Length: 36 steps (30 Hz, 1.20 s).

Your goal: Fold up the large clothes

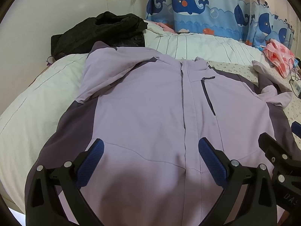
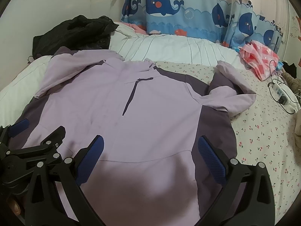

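Lilac fabric fills both views: a large jacket [image 1: 143, 101] with darker purple side panels lies front-up and spread flat on the bed [image 1: 28, 101], its collar toward twelve o'clock and its hem toward six. A chest pocket zipper [image 2: 131, 96] runs slantwise just beside the front placket.

The left tongs [image 1: 150, 148] hover over the lower front of the jacket, blue pads spread wide, pinching nothing. The right tongs [image 2: 150, 146] hang over the same lower part, nearer the purple side panel at three o'clock, likewise spread wide and empty. Each pair shows at the edge of the other's view, so they sit close side by side.

One sleeve [image 2: 231, 94] lies bent back on the flowered sheet at two o'clock. A black garment [image 1: 97, 32] is heaped at eleven o'clock, a pink plastic bag [image 2: 259, 60] at two, before the whale-print curtain [image 1: 207, 9].
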Motion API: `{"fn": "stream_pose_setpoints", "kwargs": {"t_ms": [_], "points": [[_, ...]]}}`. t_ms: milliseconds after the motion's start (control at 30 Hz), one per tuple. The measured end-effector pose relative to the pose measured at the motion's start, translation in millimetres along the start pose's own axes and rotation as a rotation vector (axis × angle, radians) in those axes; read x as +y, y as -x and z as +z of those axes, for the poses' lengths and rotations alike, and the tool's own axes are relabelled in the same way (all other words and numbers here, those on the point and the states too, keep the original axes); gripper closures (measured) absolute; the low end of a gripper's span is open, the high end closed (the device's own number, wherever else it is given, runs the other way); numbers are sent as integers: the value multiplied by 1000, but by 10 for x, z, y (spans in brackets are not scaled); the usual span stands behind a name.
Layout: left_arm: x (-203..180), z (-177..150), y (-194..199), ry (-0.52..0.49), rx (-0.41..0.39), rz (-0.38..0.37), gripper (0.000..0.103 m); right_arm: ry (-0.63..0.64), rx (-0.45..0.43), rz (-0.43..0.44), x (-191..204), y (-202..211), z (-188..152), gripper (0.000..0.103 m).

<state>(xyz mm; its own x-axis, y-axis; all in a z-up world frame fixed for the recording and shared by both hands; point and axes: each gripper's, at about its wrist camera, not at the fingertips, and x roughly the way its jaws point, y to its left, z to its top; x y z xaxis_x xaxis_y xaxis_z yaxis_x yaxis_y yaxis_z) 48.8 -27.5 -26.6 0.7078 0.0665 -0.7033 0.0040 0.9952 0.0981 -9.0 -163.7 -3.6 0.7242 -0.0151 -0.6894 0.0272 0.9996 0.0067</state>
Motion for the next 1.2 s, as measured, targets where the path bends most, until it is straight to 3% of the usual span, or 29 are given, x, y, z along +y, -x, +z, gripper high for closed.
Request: {"fn": "stream_pose_setpoints", "kwargs": {"t_ms": [1200], "points": [[-45,13,-84,4,24,-5,7,1,29,-16,-40,-113,-62,6]]}}
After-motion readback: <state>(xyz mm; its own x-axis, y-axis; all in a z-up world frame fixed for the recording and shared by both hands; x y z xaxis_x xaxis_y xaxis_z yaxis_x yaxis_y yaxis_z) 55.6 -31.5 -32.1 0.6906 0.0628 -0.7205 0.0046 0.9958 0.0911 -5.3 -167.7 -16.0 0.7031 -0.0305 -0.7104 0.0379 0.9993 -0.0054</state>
